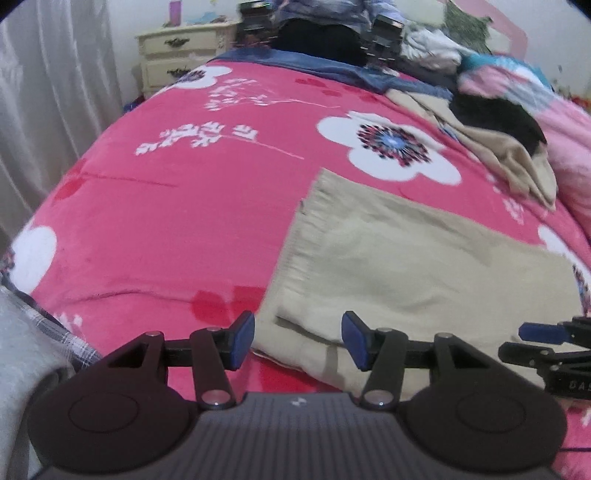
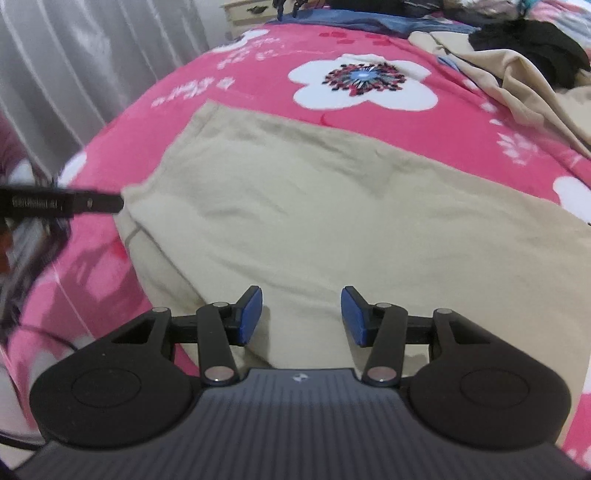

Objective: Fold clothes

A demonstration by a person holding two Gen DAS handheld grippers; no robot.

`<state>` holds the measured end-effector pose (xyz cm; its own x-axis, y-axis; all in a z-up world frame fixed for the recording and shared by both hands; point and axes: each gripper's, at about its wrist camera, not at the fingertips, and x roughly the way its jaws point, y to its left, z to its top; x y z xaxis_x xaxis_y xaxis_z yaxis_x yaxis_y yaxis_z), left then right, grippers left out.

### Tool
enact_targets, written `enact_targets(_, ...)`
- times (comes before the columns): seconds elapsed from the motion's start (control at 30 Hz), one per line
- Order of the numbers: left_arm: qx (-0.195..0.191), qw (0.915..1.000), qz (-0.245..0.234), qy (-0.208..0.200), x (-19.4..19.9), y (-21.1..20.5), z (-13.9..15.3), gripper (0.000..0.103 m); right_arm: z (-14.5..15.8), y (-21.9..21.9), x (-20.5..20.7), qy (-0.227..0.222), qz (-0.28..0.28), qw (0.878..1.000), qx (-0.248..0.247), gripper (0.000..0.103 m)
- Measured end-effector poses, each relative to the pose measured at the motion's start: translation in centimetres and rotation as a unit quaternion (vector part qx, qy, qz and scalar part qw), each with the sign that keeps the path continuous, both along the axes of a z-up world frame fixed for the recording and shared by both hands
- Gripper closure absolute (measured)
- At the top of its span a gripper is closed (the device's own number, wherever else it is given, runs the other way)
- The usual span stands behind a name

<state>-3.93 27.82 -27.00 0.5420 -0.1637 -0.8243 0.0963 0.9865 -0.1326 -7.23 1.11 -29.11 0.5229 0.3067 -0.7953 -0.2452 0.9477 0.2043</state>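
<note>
A beige garment [image 1: 413,266] lies flat and folded on the pink flowered bedspread [image 1: 177,221]. My left gripper [image 1: 298,339] is open above its near left corner, nothing between the blue pads. In the right wrist view the same beige garment [image 2: 314,206] fills the middle, and my right gripper [image 2: 301,316] hangs open over its near edge, holding nothing. The right gripper's fingers [image 1: 543,332] show at the right edge of the left wrist view. The left gripper's fingers [image 2: 74,203] reach in at the left edge of the right wrist view, next to the garment's left corner.
More clothes are heaped at the far right: a crumpled beige piece [image 1: 509,158], a black one [image 1: 495,118], blue denim [image 1: 332,66]. A person [image 1: 321,26] stands at the far side of the bed. A cream nightstand [image 1: 181,55] and a grey curtain [image 1: 51,92] are at the left.
</note>
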Motion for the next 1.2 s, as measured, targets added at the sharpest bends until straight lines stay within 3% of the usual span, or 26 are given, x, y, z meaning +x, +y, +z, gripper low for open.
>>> enact_targets(0.2,-0.103,0.9911,-0.023,0.081,4.0,3.3,-2.7,0.040,0.5,2.0,1.4,-0.004,-0.010,1.000,0.014,0.056)
enact_targets(0.33,-0.084,0.9907,-0.050,0.095,5.3,4.0,-3.8,0.039,0.5,3.1,2.4,-0.006,-0.019,0.999,0.027,0.056)
enact_targets(0.4,-0.092,0.9880,-0.062,0.107,5.7,4.6,-4.4,0.039,0.5,3.5,3.0,-0.007,-0.027,0.999,0.033,0.056)
enact_targets(0.63,-0.194,0.9652,-0.064,0.163,7.7,6.1,-6.8,0.040,0.4,4.5,5.3,-0.015,-0.053,0.996,0.071,0.056)
enact_targets(0.7,-0.221,0.9585,-0.053,0.172,8.2,6.4,-7.3,0.043,0.6,4.4,5.9,-0.019,-0.061,0.993,0.102,0.056)
enact_targets(0.77,-0.233,0.9552,-0.035,0.180,8.5,6.5,-7.8,0.058,0.5,4.5,6.6,-0.018,-0.066,0.989,0.129,0.057)
enact_targets(0.9,-0.238,0.9549,-0.022,0.176,8.6,6.3,-7.7,0.075,-0.7,5.6,8.1,-0.002,-0.072,0.987,0.147,0.062)
enact_targets(0.97,-0.232,0.9589,-0.029,0.161,8.2,6.2,-6.8,0.077,-1.0,5.8,8.5,0.007,-0.086,0.984,0.158,0.070)
enact_targets(1.1,-0.219,0.9660,-0.043,0.131,7.3,5.8,-5.0,0.083,0.3,6.1,8.7,-0.015,-0.091,0.984,0.151,0.072)
enact_targets(1.2,-0.207,0.9711,-0.059,0.103,6.6,5.4,-3.5,0.084,-0.4,5.6,10.2,-0.010,-0.107,0.986,0.129,0.074)
